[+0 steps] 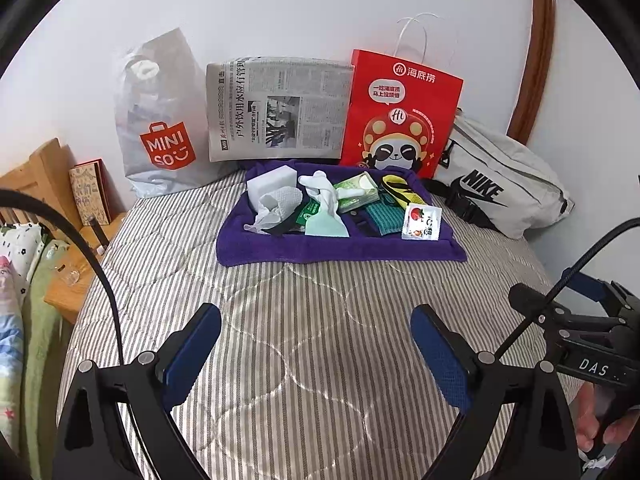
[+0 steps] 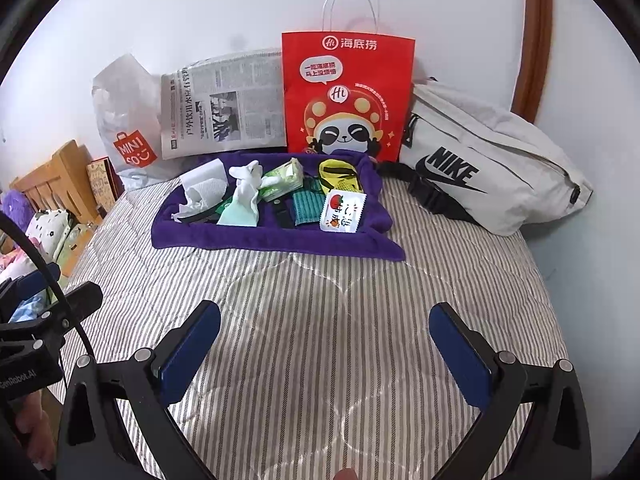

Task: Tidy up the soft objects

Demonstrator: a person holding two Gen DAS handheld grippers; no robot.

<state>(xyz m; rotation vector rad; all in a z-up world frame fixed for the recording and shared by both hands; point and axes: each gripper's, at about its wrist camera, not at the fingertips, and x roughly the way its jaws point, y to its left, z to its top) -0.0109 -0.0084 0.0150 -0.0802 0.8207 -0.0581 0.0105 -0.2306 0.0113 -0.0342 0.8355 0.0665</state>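
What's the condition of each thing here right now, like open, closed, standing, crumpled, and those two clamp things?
Left tool: open, holding nothing.
Right tool: open, holding nothing.
Red paper bag: upright against the wall.
Newspaper: folded, leaning on the wall.
Nike bag: lying on its side.
Purple towel: spread out, items piled on it.
White tissue: crumpled.

A home bedroom: a bed with a striped quilted cover (image 1: 304, 320) stands against a white wall, with a wooden headboard (image 2: 60, 176) at its left edge. Shopping bags, a MINISO bag (image 1: 160, 120) and a red paper bag (image 2: 348, 96), lean at its far edge beside a Nike bag (image 2: 480, 160).
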